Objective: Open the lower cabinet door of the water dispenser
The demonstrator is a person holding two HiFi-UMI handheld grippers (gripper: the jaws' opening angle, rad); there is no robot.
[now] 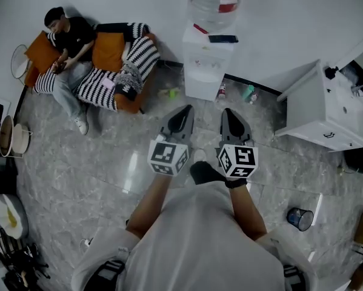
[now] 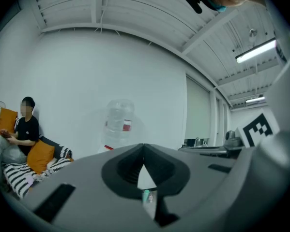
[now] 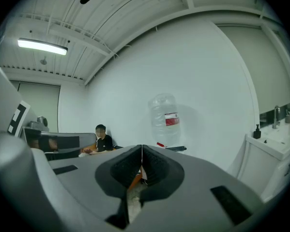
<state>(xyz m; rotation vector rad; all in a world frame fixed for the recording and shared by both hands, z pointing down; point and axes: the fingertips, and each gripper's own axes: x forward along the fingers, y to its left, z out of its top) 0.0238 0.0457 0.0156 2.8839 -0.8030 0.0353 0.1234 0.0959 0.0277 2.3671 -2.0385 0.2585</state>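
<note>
**Grippers face water dispenser, door untouched**

The left gripper [image 1: 183,110] and right gripper [image 1: 228,111] are held side by side over the grey floor [image 1: 96,162]. Both point at the dispenser [image 1: 208,65], which stands against the white wall [image 1: 290,17] a little way ahead, a bottle [image 1: 214,2] on top. Its lower door [image 1: 203,88] faces them, with neither gripper touching it. The fingers [image 2: 127,167] on both are closed tip to tip, with nothing between. A person [image 1: 69,41] sits on a striped sofa [image 1: 108,85] to the left, and a white sink cabinet [image 1: 326,111] stands to the right.
</note>
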